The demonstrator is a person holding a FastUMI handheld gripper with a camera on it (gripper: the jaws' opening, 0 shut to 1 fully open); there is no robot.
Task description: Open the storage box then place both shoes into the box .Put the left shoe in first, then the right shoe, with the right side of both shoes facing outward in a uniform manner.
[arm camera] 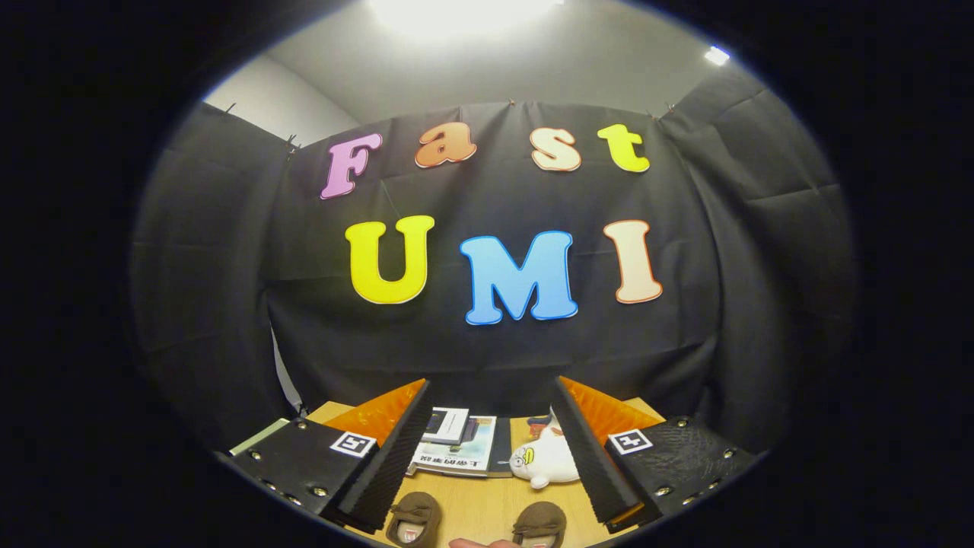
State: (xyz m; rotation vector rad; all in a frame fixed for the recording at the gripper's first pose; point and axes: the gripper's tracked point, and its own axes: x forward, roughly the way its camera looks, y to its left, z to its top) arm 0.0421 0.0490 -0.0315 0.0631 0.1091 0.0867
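My gripper [491,434] is held above the wooden table [487,502], wide open, with nothing between its fingers. Two small brown shoes lie on the table between the fingers, close in front. One shoe [415,519] is near the left finger and the other shoe [539,525] is near the right finger. Both show only their front parts. A fingertip of a person's hand [479,543] shows just under them.
Beyond the shoes lies a stack of booklets [456,449], and a white plush toy with a yellow beak [544,460] rests by the right finger. The black cloth wall stands close behind the table's far edge.
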